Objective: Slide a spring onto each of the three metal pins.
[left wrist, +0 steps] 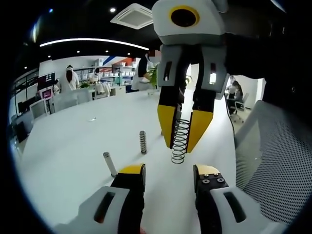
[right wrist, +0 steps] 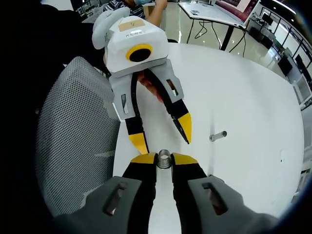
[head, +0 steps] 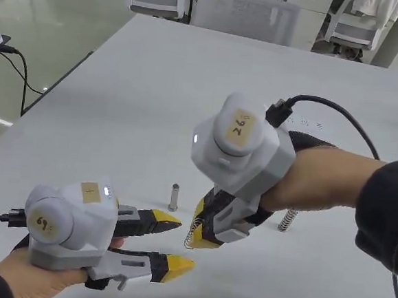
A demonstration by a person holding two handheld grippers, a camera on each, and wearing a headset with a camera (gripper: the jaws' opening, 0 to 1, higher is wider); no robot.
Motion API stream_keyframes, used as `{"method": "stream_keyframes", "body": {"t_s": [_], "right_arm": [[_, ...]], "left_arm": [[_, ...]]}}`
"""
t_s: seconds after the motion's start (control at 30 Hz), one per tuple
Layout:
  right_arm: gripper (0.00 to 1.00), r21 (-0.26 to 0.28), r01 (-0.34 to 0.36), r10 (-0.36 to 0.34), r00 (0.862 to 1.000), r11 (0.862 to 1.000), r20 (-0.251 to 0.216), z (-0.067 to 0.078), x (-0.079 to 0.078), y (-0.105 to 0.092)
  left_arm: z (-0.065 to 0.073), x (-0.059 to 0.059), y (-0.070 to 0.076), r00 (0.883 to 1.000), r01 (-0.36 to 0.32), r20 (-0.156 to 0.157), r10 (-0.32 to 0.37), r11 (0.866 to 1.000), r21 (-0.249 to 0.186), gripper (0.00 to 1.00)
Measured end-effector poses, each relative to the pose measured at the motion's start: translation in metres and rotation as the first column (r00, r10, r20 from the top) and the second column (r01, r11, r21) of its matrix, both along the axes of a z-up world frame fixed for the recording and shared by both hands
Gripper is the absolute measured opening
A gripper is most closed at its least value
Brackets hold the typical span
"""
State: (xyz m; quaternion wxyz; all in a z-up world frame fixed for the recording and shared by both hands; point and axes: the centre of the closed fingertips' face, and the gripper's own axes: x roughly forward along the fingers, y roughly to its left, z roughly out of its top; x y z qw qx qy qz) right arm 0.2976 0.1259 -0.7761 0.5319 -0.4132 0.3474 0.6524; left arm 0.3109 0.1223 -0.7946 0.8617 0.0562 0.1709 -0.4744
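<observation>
I had my right hand-held gripper clamped on a spring, left hand-held gripper apart, white bench, office chairs beyond

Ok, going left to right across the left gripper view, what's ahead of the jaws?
First the bare pin → pin with a spring on it → spring pinched in the right gripper.

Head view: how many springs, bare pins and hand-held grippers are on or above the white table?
Coiled metal springs: 2 (held spring, upright spring)
Bare silver metal pin: 1
Hand-held grippers: 2 (left gripper, right gripper)
Total: 5
</observation>
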Motion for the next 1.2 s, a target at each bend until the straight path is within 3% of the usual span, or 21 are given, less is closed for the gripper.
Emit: {"method": "stream_keyframes", "body": {"t_s": [0.53, 0.87, 1.2], "right_arm": [[0.13, -0.010, 0.002, -0.002, 1.000, 1.000, 0.010, -0.001, 0.008, 0.002], [0.13, -0.003, 0.012, -0.012, 1.000, 1.000, 0.019, 0.001, 0.021, 0.003], [0.13, 0.013, 0.036, -0.036, 0.998, 0.999, 0.045, 0.007, 0.045, 0.011]], "left_arm": [[-0.011, 0.008, 0.026, 0.994, -0.103, -0.038, 0.104, 0.994, 0.020, 0.64], [-0.012, 0.014, 0.034, 0.989, -0.145, -0.034, 0.146, 0.989, 0.031, 0.76], [-0.013, 0.015, 0.040, 0.987, -0.159, -0.029, 0.160, 0.987, 0.032, 0.79]]}}
